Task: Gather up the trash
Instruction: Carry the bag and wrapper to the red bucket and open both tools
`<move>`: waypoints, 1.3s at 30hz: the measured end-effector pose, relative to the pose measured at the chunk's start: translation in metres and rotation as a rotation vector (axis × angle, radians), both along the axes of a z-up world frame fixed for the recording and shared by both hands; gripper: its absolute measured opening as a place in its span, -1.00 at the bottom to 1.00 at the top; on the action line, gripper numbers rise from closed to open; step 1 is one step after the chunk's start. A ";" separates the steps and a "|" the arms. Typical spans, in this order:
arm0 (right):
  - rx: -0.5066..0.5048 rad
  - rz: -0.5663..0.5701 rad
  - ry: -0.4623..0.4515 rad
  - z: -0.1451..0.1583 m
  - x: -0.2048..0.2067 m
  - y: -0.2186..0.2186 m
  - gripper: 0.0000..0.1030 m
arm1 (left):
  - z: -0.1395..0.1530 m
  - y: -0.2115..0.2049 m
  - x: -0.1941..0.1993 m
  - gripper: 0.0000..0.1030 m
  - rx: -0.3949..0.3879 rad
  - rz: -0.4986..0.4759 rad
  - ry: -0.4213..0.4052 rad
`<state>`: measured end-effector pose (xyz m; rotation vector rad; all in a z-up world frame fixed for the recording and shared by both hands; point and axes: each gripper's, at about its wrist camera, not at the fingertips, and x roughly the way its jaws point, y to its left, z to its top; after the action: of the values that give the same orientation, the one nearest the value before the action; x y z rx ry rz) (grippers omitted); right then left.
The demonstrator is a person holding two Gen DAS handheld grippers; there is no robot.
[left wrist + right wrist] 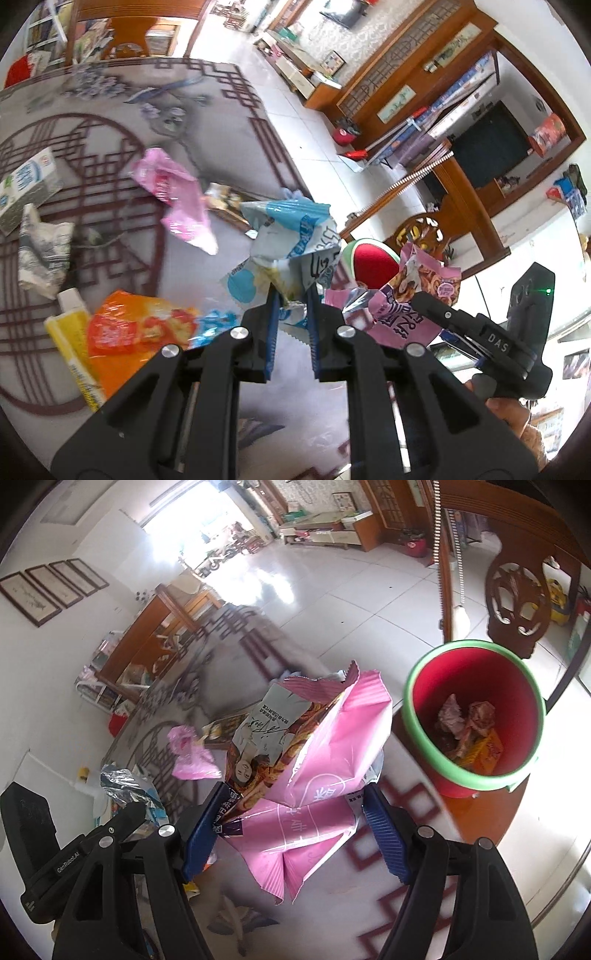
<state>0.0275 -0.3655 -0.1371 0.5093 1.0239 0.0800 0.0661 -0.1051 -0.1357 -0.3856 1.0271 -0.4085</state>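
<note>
Two grippers, one wrapper each. The left gripper (291, 295) has its blue ribbed pads pinched narrow on a crinkly blue-and-white snack bag (291, 236) with a silver foil inside, held up above the table (229, 118). The right gripper (299, 808) is spread wider, jaws clamped on the bottom of a big glossy pink snack bag (317, 775) with a serrated top edge and a printed face on its side. One trash bin (476, 716), a round red plastic bucket with a green rim, sits close to the table's curved edge, just right of the pink bag, with a few crumpled wrappers already at the bottom. Still lying loose on the patterned grey tabletop: one thin pink plastic bag (173, 192), one boxy white-and-blue carton (26, 184) near the left edge, one scrunched white paper wrapper (42, 254), one orange foil packet (136, 328) on top of one yellow tube-like pack (70, 347), and one flat brown packet (225, 203). All crumpled, nothing stacked neatly.
</note>
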 end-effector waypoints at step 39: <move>-0.065 -0.318 0.067 -0.029 0.000 -0.218 0.58 | -0.033 -0.246 0.083 0.40 -0.010 -0.302 0.080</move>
<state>0.0278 -0.5833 -0.1658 0.6124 0.9961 -0.2540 0.1488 -0.3516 -0.1689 -0.2574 1.1656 -0.6732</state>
